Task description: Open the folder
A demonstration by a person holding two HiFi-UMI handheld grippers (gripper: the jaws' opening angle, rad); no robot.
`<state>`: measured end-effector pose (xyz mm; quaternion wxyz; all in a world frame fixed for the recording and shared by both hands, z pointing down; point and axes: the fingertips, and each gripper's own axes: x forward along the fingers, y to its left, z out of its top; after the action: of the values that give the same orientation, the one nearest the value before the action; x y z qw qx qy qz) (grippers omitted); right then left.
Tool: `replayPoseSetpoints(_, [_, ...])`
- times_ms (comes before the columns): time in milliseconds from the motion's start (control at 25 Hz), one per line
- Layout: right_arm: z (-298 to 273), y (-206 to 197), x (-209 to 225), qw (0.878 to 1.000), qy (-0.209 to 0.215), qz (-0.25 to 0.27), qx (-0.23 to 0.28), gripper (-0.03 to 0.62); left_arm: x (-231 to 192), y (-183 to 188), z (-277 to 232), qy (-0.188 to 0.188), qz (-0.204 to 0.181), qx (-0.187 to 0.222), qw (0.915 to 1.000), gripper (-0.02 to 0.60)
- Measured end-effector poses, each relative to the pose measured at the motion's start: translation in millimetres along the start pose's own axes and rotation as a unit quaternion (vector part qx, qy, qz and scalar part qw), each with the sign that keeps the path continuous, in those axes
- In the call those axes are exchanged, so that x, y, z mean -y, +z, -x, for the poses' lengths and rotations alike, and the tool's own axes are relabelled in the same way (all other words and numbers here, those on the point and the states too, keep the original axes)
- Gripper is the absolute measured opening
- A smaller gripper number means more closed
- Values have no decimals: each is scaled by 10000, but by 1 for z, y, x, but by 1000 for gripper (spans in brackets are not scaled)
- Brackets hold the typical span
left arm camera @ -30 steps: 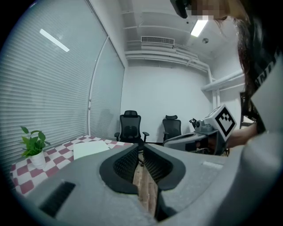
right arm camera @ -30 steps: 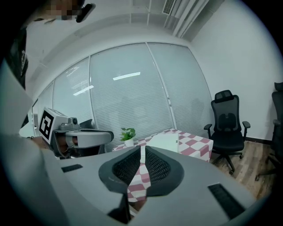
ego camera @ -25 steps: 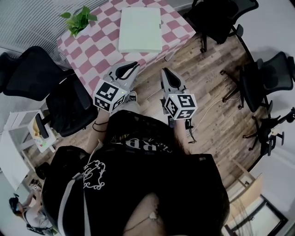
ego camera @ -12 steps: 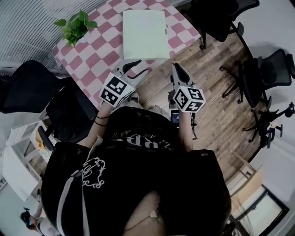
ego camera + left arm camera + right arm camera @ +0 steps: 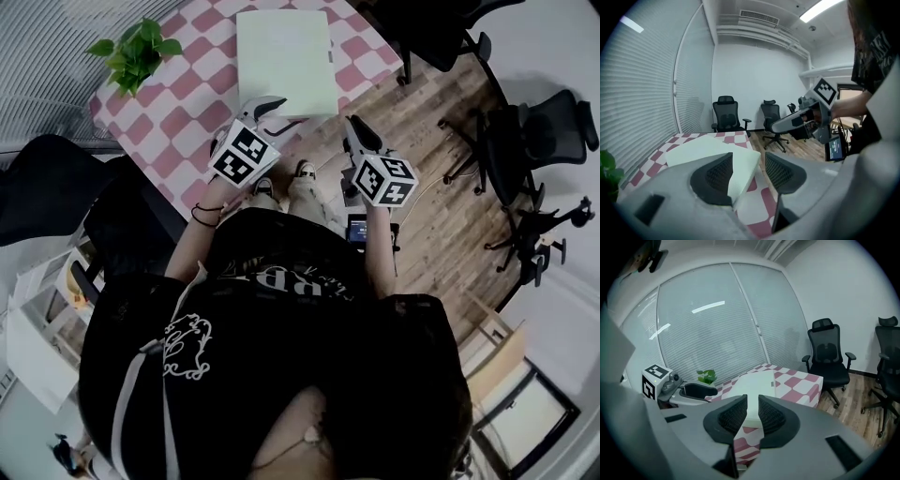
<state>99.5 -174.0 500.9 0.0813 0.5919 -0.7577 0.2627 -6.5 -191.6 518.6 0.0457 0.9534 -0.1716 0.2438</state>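
A pale, closed folder (image 5: pixel 286 61) lies flat on the pink-and-white checked table (image 5: pixel 187 103), near its front corner. My left gripper (image 5: pixel 270 109) hovers over the table's front edge, just short of the folder's near edge. Its jaws are opening and nothing is between them; in the left gripper view (image 5: pixel 747 171) the folder (image 5: pixel 708 151) shows through the gap, further off. My right gripper (image 5: pixel 353 127) is shut and empty, off the table's corner over the wooden floor. In the right gripper view (image 5: pixel 752 416) the folder (image 5: pixel 757 383) lies ahead, with the left gripper (image 5: pixel 693 391) at the left.
A potted plant (image 5: pixel 131 52) stands at the table's far left corner. Black office chairs stand at the right (image 5: pixel 539 141), behind the table (image 5: pixel 431 28) and at the left (image 5: pixel 56 187). A small lit screen (image 5: pixel 358 228) hangs by the person's right wrist.
Both grippers have moved forward and down toward the table and folder. The left gripper's jaws have gone from shut to apart. The right jaws have stayed shut.
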Motion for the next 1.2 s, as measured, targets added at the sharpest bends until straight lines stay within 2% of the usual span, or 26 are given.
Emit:
replayPoseSetpoints(80, [-11, -4, 7, 9998, 88, 53, -188, 40, -3, -7, -15, 36, -164, -220, 9996, 219])
replayPoseSetpoints(200, [-30, -15, 18, 9981, 274, 119, -530, 146, -4, -17, -37, 24, -389, -537, 9978, 235])
replayPoseSetpoints(360, [-55, -30, 29, 9938, 509, 171, -970, 170, -6, -34, -59, 116, -593, -985, 9933, 261])
replayPoseSetpoints(480, [-73, -39, 34, 9898, 813, -36, -1171, 183, -13, -45, -72, 243, -655, -1293, 9891, 304])
replayPoseSetpoints(640, [-92, -52, 44, 9843, 968, -261, -1450, 201, -16, -59, -84, 229, -777, -1643, 9831, 321])
replayPoseSetpoints(1080, [-96, -56, 39, 9775, 1390, -287, -1563, 201, -23, -62, -102, 465, -603, -1794, 9808, 321])
replayPoseSetpoints(1200, [-92, -50, 38, 9768, 1486, -493, -1463, 201, -22, -61, -105, 468, -552, -1838, 9803, 327])
